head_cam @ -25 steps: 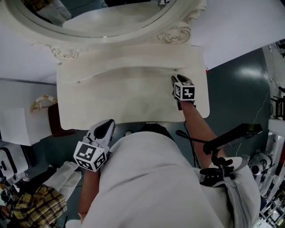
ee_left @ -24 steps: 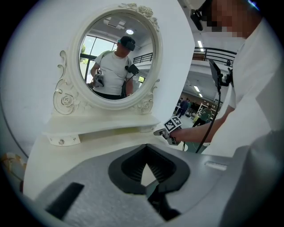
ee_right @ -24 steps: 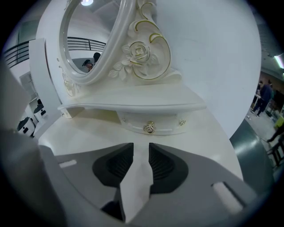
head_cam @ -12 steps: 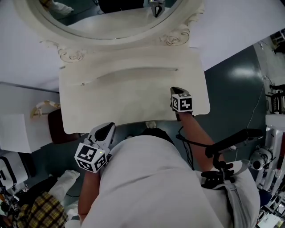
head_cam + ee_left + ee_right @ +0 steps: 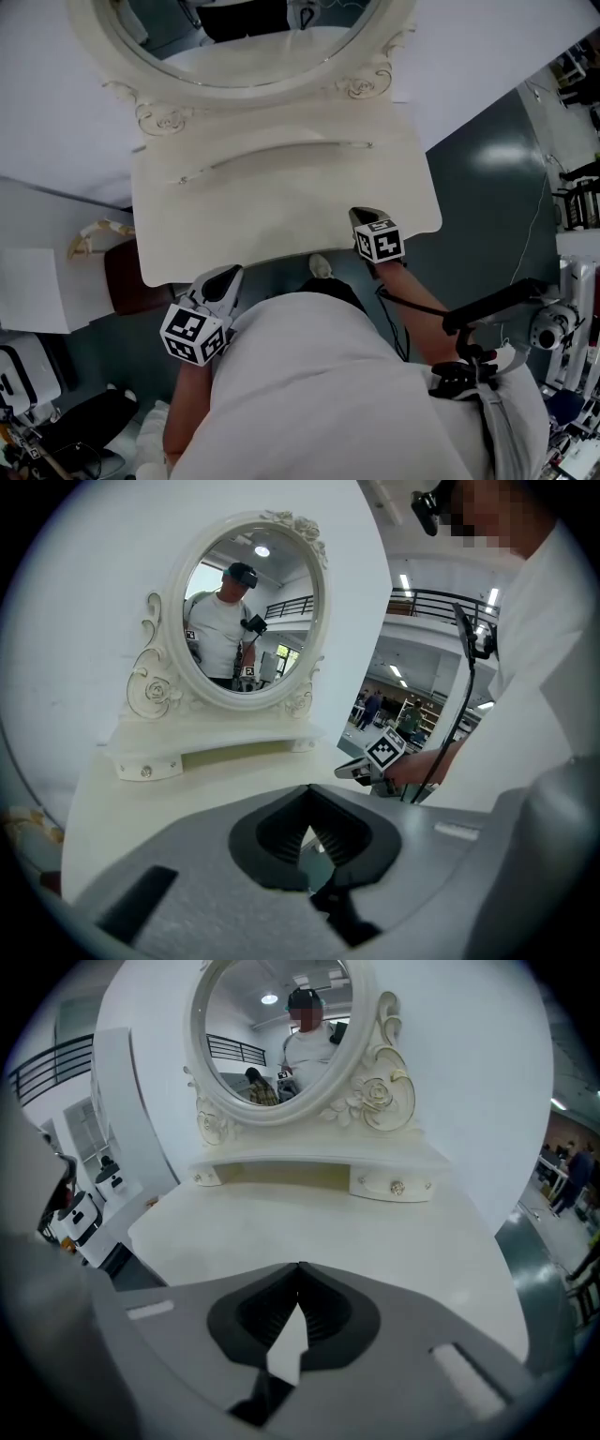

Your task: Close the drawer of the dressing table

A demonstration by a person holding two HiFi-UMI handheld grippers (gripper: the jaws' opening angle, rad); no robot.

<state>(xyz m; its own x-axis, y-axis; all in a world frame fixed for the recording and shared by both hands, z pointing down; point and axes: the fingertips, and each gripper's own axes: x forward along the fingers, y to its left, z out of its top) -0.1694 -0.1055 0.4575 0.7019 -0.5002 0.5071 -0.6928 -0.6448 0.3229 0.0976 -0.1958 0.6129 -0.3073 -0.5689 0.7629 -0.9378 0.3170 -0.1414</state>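
**While both tongs are pressed together, the drawer lies ahead by the mirror**

Since the task turns on a push toward the wall, what matters is where the drawer lies from each hand. The right tongs (image 5: 364, 217) hang over the front right part of the tabletop (image 5: 272, 220), jaws pressed together with nothing between them. The left tongs (image 5: 223, 279) are just off the front left edge, lower than the top, likewise pressed together and empty.

The right-hand drawer (image 5: 397, 1186) is in the low shelf (image 5: 309, 1162) under the oval mirror (image 5: 244, 47). From the right tongs it lies straight ahead and a little to the right, across a bare stretch of tabletop, well apart from the tips. Its knob (image 5: 397, 1187) faces the person. The shelf's long axis runs left to right, so I judge the drawer's travel to run front to back, toward the mirror.

The right hand is clearly the nearer one. The left hand would have to cross the whole top to reach it, and is better placed for the left-hand drawer (image 5: 208, 1176).

In the right gripper view both drawer fronts look flush with the shelf. I judge the drawer shut, or very nearly, though a small gap would be hard to tell at this angle.
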